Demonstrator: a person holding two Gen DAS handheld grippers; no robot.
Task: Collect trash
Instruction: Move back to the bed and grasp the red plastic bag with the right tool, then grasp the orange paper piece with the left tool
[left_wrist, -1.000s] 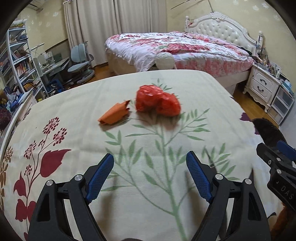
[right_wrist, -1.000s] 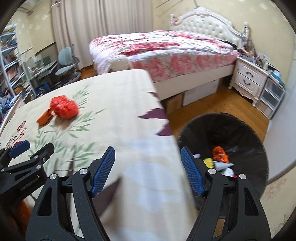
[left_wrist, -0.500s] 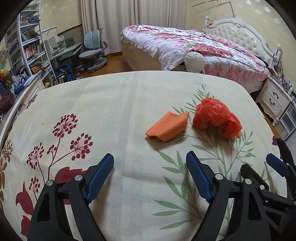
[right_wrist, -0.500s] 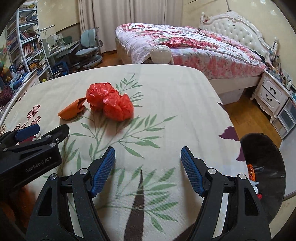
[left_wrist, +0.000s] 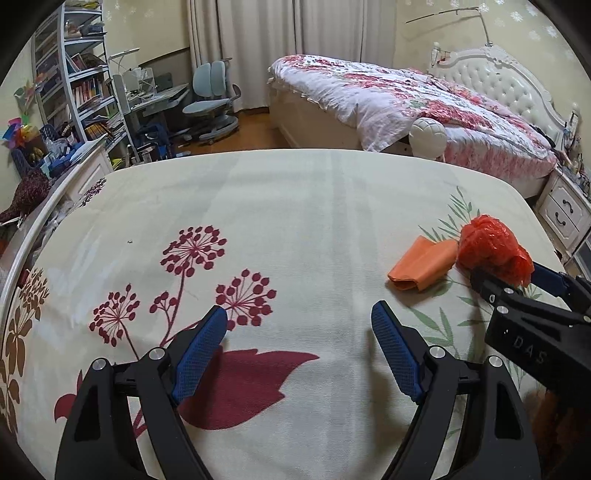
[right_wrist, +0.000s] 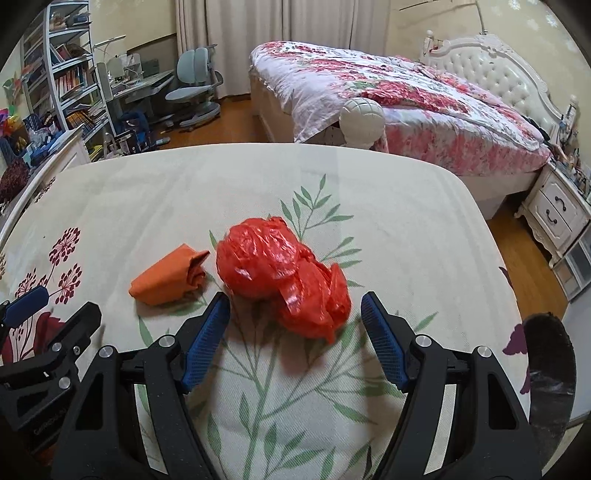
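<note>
A crumpled red plastic bag (right_wrist: 284, 280) lies on the floral tablecloth (right_wrist: 332, 192), with a folded orange paper (right_wrist: 168, 275) just left of it. My right gripper (right_wrist: 294, 334) is open, its blue pads on either side of the bag's near end, apart from it. My left gripper (left_wrist: 299, 350) is open and empty over the red flower print, left of the trash. In the left wrist view the bag (left_wrist: 491, 251) and paper (left_wrist: 423, 264) sit at the right, with the right gripper's fingers (left_wrist: 491, 286) against the bag.
A black trash bin (right_wrist: 550, 373) stands on the floor past the table's right edge. Behind the table are a bed (right_wrist: 388, 96), a white ball (right_wrist: 362, 118), a nightstand (right_wrist: 557, 210), a desk chair (right_wrist: 192, 81) and bookshelves (right_wrist: 62, 74).
Both grippers have swung left over the table. My right gripper has moved from beside the bin up to the red bag, which now lies between its open fingers.
</note>
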